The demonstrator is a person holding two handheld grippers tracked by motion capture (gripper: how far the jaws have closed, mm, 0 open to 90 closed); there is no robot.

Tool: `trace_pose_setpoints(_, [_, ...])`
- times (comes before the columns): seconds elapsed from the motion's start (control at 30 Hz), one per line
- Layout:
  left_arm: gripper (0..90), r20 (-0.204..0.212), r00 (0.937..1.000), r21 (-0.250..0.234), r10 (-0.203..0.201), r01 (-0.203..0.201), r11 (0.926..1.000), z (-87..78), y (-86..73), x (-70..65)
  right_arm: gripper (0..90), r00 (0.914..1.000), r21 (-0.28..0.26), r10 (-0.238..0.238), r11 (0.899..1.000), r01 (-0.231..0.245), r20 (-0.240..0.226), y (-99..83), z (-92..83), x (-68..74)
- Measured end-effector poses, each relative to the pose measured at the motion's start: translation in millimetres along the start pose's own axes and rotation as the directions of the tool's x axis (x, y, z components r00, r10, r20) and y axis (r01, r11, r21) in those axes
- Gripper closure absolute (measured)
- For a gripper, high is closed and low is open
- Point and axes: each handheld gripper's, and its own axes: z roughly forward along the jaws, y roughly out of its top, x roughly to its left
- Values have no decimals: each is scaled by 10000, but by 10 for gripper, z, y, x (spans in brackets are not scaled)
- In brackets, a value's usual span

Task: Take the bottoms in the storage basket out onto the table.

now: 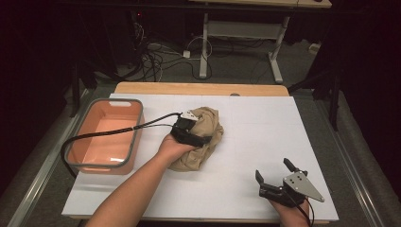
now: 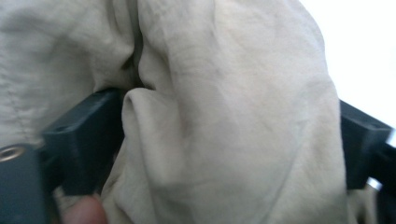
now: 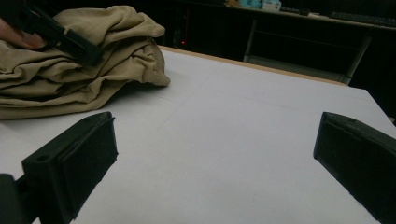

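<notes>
A crumpled tan cloth lies in a heap on the white sheet, left of centre. My left gripper is pushed into the heap from the near side, held by a hand. In the left gripper view a thick fold of the cloth fills the space between the jaws, which stand wide apart on either side of it. My right gripper hovers open at the front right over bare sheet, with nothing between its jaws. The right gripper view has the cloth and the left gripper at its upper left.
An orange bin with a grey rim stands at the table's left edge, with nothing in it. The left gripper's cable runs past its near side. A white sheet covers the wooden table. Beyond the far edge are desk legs and cables on the floor.
</notes>
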Motion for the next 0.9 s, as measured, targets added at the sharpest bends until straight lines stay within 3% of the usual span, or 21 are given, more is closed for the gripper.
trace_pose_setpoints(0.07, [0,-48,10000,-93,-30,30,10000,-18,4,-2,4,10000,10,-62,10000,62,-35,-4,6,2])
trace_pose_setpoints(0.27, [0,-67,10000,-779,44,-49,9969,-141,45,-20,4,10000,15,-10,10000,10,-56,-7,8,-10])
trace_pose_setpoints(0.57, [0,-196,9993,-1681,318,-346,9852,-374,118,-94,4,10000,-90,16,10000,-17,-47,14,-13,-24])
trace_pose_setpoints(0.77, [0,-217,9998,-1936,-3,-39,9811,-499,-54,-29,3,9999,-78,71,9999,-72,-90,11,-4,-34])
trace_pose_setpoints(0.9, [0,-220,9998,-2014,9,-53,9795,-580,-223,-27,3,9999,-109,85,9999,-87,-102,14,-1,-33])
